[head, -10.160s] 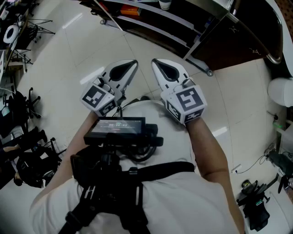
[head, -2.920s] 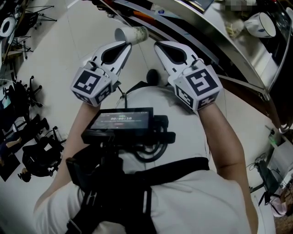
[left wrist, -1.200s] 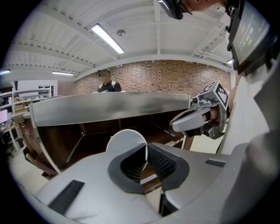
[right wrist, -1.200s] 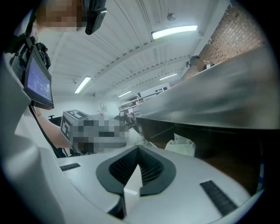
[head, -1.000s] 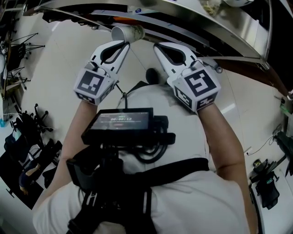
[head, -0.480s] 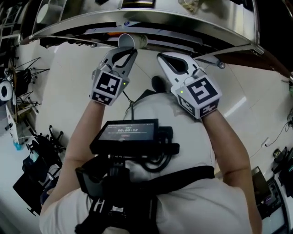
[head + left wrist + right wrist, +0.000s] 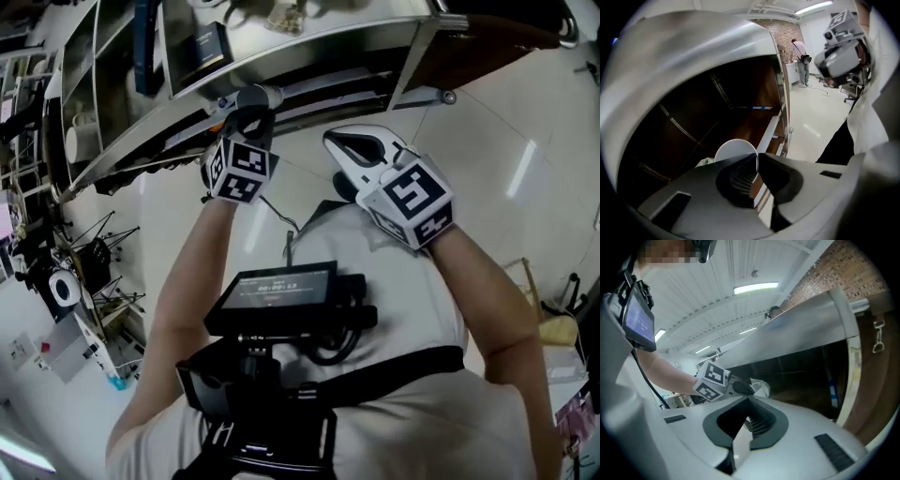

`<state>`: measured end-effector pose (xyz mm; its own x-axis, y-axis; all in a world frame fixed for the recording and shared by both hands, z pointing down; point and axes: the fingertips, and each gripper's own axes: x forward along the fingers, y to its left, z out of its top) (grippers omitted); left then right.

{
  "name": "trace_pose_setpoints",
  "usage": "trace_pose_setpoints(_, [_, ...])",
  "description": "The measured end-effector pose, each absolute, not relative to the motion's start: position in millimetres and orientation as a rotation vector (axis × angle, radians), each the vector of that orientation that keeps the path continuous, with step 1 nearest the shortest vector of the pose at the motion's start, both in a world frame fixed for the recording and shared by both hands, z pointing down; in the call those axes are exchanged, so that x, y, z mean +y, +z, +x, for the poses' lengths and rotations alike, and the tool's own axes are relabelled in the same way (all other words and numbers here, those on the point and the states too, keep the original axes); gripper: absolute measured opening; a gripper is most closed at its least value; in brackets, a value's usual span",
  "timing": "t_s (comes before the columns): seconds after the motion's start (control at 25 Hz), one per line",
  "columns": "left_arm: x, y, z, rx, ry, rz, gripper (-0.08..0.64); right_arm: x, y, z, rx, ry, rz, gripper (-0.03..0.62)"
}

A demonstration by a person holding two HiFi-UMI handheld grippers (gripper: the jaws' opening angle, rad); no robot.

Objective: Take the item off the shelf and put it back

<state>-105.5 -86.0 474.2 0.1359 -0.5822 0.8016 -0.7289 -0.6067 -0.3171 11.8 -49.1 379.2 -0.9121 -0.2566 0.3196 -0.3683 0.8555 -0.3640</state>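
At shelf [image 7: 309, 42] edge: left gripper [image 7: 757, 158] pinches cup [image 7: 733, 151] rim, mouth facing it; right gripper [image 7: 749, 400] jaws together.

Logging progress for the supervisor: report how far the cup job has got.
Done: the cup is off the shelf, its rim clamped by the left gripper. In hand: the cup faces the shelf's dark opening. Left: set it down inside and let go. The right gripper is empty, jaws shut.
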Motion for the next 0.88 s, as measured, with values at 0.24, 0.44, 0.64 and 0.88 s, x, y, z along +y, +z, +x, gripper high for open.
trace_pose_setpoints(0.24, [-134, 491, -89, -1.261, 1.565, 2.276, 0.023, -55, 390, 56, -2.736, 0.695, 0.681, 0.008])
trace_pose_setpoints(0.44, [-152, 502, -82, -1.216, 1.649, 2.28, 0.024, -53, 395, 79, -2.709, 0.736, 0.79, 0.008])
trace_pose_setpoints(0.64, [-163, 508, -77, -1.216, 1.704, 2.264, 0.026, -57, 399, 95, -2.692, 0.759, 0.846, 0.008])
trace_pose_setpoints(0.88, [-172, 500, -73, -1.26, 1.754, 2.291, 0.038, -62, 400, 97, -2.688, 0.771, 0.862, 0.008])
